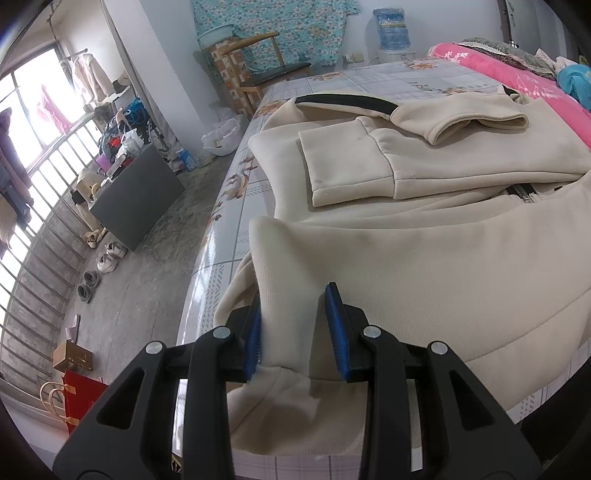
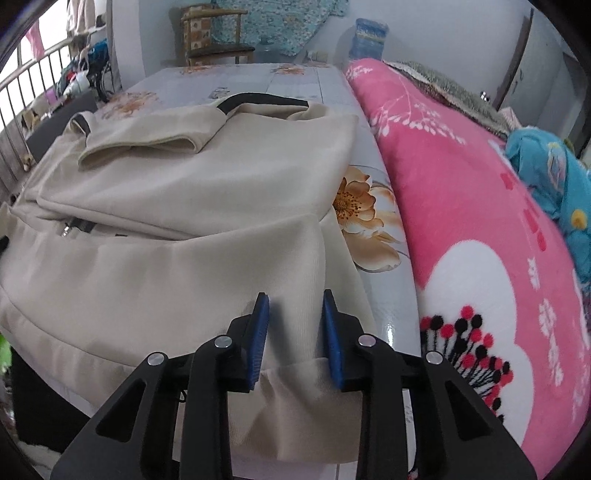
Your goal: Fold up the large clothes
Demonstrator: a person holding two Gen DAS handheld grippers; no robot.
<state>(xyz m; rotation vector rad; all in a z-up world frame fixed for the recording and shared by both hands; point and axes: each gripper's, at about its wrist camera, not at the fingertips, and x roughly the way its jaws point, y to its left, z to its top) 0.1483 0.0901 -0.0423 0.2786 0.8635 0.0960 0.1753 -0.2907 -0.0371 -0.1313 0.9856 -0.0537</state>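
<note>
The jacket point(image 1: 424, 236) I'm working on is plain cream beige, with a black stripe point(image 1: 347, 100) along its sleeve and a black zip point(image 1: 519, 192). My gripper's fingers point(image 1: 334, 328) are black with blue pads. The bed sheet point(image 2: 251, 79) is pale grey check printed with orange flowers. The blanket point(image 2: 461, 206) is bright pink with white sprigs and a white patch dotted red and black. A turquoise floral cloth point(image 1: 273, 22) hangs on the white wall.

Two matching black hand-held tools

Left tool point(image 1: 295, 328) and right tool point(image 2: 295, 332) had black arms, silver rivets and ribbed blue pads point(image 2: 260, 341).
</note>
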